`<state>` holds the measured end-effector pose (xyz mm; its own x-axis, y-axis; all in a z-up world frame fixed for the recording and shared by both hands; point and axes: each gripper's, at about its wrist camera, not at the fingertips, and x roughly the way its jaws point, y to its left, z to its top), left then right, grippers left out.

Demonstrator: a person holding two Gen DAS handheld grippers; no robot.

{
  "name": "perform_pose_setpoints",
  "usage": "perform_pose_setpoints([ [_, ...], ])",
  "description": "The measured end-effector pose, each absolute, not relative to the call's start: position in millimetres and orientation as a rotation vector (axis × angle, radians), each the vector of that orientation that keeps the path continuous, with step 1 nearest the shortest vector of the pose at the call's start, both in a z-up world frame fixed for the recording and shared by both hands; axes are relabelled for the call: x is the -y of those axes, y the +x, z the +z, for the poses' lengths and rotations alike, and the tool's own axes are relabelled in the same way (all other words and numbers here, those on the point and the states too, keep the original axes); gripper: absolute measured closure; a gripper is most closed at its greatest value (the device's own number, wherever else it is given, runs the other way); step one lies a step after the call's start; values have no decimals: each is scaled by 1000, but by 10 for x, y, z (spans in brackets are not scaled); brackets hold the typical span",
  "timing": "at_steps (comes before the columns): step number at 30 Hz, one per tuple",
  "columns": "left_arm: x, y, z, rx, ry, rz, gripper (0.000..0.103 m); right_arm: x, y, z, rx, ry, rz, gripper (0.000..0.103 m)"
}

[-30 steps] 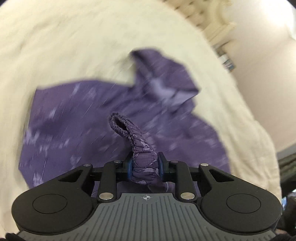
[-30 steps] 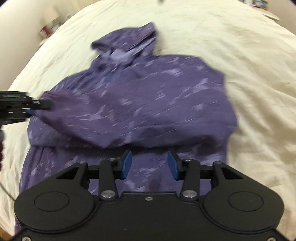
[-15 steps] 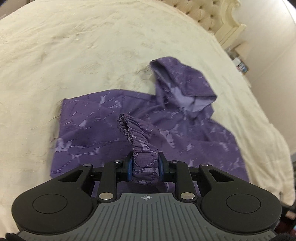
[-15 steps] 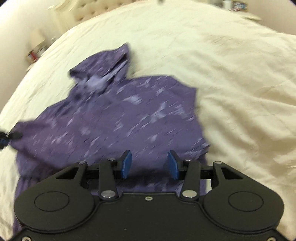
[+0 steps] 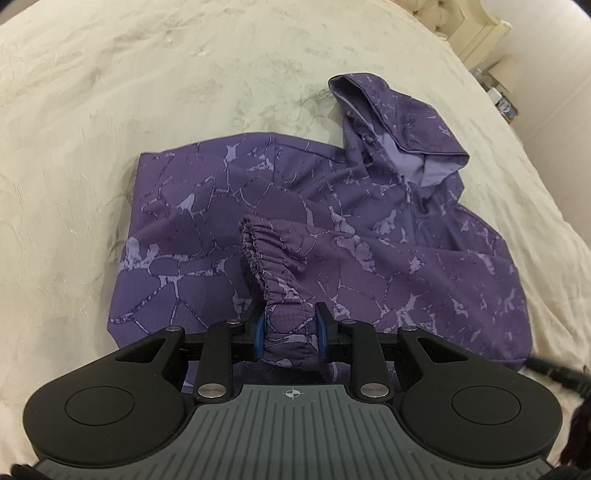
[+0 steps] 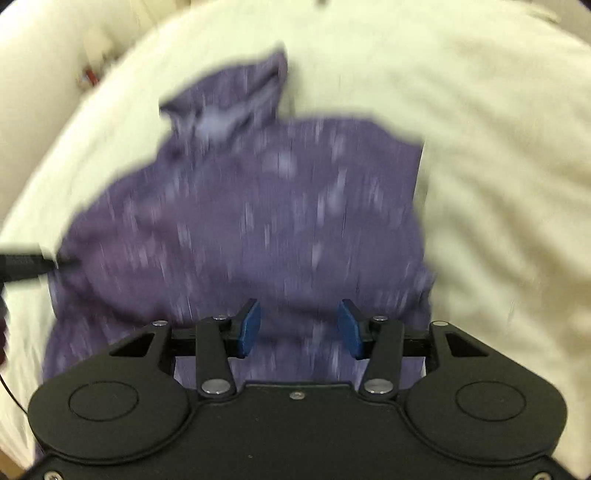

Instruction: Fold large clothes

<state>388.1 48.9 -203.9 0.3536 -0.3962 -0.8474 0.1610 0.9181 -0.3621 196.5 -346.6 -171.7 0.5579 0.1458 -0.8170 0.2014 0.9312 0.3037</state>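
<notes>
A purple patterned hooded jacket point(image 5: 369, 236) lies on a cream bedspread point(image 5: 110, 92), hood point(image 5: 399, 122) at the far right in the left wrist view. My left gripper point(image 5: 290, 328) is shut on the elastic sleeve cuff point(image 5: 273, 269), holding it over the jacket's body. In the blurred right wrist view the jacket point(image 6: 258, 206) fills the middle. My right gripper point(image 6: 298, 328) is open and empty above the jacket's lower part. The left gripper's tip point(image 6: 26, 264) shows at the left edge.
A cream headboard and bedside furniture point(image 5: 487, 33) with small items stand at the far right corner. The bedspread point(image 6: 498, 147) spreads wide around the jacket on all sides.
My left gripper has carried the sleeve cuff further over the jacket's body. The right gripper has moved over the jacket and stays open; its view is motion-blurred.
</notes>
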Motion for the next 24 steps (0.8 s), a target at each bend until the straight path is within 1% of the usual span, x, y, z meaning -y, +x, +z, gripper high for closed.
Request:
perform_pose_setpoints([
  [2,-488,3894,-2078,-1164,-243,-359,77,3529,2110,-1658,-951,414,-52,47],
  [5,-468,3935,-2126,-1168,-241,-352,76,3638,2369,-1746,-959,420,-60,47],
  [9,-454,3996,-2180,-1179,-223,-362,66,3810,2601,-2067,-1064,406,-195,47],
  [10,-462,4009,-2174,-1188,-227,-373,65,3858,2609,-2100,-1085,385,-246,47],
  [11,-472,4014,-2150,-1195,-230,-379,60,3896,2621,-2089,-1094,369,-288,47],
  [12,-483,4013,-2105,-1197,-230,-383,53,3920,2616,-2042,-1083,371,-299,47],
  [13,-494,3995,-2032,-1180,-227,-387,51,3934,2596,-1961,-1055,377,-291,47],
  [14,-510,3976,-1948,-1156,-221,-392,45,3930,2584,-1877,-1028,373,-279,47],
  [15,-520,3965,-1859,-1131,-212,-399,43,3922,2578,-1794,-1006,362,-265,47],
  [17,-523,3988,-1677,-1081,-194,-422,42,3885,2610,-1619,-964,345,-219,46],
  [19,-484,4096,-1543,-1040,-167,-439,38,3838,2710,-1491,-932,333,-167,44],
  [21,-405,4265,-1475,-1013,-144,-459,36,3768,2930,-1397,-910,310,-117,44],
  [24,-227,4589,-1456,-978,-100,-475,36,3675,3282,-1346,-897,260,-65,44],
])
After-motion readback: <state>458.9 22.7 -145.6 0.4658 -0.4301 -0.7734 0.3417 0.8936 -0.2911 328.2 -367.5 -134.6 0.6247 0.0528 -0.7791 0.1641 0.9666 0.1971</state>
